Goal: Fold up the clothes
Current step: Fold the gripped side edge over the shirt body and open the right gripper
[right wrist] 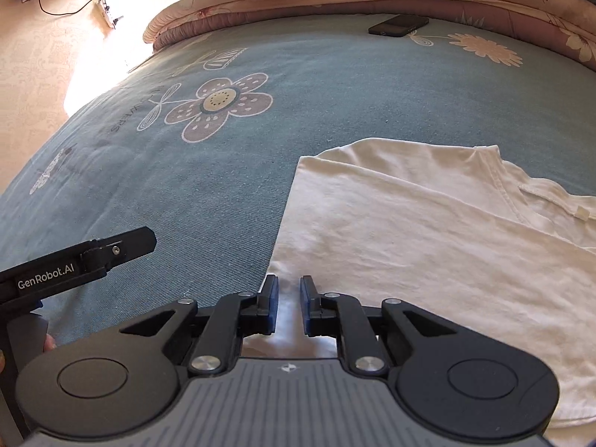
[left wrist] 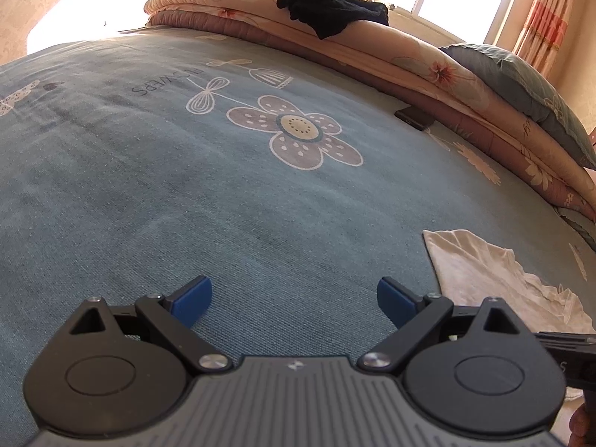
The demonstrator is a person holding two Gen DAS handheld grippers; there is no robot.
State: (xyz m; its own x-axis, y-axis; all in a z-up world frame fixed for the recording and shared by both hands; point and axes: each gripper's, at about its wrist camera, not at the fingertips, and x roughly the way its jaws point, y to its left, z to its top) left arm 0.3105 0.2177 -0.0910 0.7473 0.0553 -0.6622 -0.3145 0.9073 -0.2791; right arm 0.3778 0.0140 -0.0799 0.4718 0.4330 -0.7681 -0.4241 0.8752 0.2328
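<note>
A white T-shirt [right wrist: 428,231] lies flat on the blue flowered bed sheet [right wrist: 335,85], its collar toward the right and its left edge straight. My right gripper [right wrist: 289,305] sits at the shirt's near left corner. Its blue pads stand close together, with white cloth bunched between them. In the left wrist view the shirt [left wrist: 480,272] shows only as a crumpled part at the right. My left gripper [left wrist: 294,301] hovers wide open over bare sheet [left wrist: 186,186] to the left of the shirt, holding nothing.
A folded pink floral quilt [left wrist: 372,48] runs along the far side of the bed, with a black garment [left wrist: 331,11] on top and a grey pillow [left wrist: 521,82] at the right. A dark phone [right wrist: 398,25] lies on the sheet by the quilt.
</note>
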